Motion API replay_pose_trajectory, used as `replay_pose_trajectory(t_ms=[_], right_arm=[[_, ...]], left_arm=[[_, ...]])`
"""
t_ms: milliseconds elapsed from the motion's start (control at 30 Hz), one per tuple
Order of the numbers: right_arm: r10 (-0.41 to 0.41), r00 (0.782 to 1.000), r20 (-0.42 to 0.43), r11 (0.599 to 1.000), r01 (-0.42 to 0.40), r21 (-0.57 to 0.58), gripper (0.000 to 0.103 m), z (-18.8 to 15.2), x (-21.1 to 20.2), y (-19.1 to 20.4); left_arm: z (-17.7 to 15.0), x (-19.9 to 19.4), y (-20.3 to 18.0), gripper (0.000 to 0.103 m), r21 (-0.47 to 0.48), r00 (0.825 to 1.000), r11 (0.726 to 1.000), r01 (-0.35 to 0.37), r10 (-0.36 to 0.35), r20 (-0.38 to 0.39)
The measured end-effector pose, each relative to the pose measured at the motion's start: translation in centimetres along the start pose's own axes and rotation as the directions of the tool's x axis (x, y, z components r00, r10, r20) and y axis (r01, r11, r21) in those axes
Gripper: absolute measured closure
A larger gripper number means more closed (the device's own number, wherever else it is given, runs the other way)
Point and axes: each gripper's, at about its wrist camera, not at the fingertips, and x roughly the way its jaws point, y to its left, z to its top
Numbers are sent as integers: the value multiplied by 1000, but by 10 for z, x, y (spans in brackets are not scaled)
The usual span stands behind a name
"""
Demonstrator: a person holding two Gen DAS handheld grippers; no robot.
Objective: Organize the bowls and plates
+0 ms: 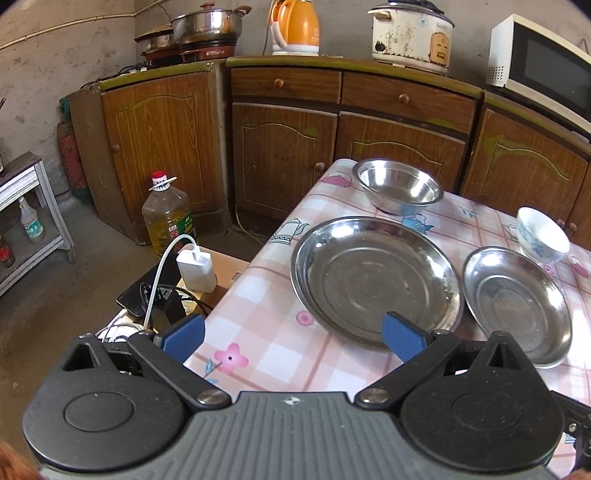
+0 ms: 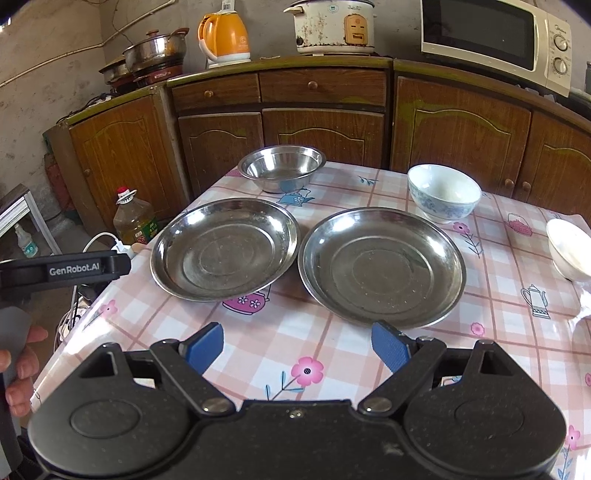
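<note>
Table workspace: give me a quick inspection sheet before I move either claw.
Surface: table under a pink checked cloth with teapot and flower prints.
Job's things: two steel plates side by side, left plate and right plate, apart; steel bowl behind them; blue-patterned bowl at back right; white bowl at the right edge, cut off by the frame.
Clutter: nothing seen on the table.
Grippers: left claw open, over the table's near left corner; right claw open, short of the plates; both empty.
Cables: white charger and cable on a box left of the table.
Surroundings: oil bottle on the floor; cabinets with kettle, rice cooker, microwave.
</note>
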Motion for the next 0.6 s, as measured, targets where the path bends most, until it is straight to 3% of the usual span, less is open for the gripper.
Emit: replay_pose_trajectory(t_ms=[600], right_arm=[[13,1000,-18,996,-15,-85,0,35,62,16]], left_arm=[[17,38,12,0,-35,999,999,16,-18,-39]])
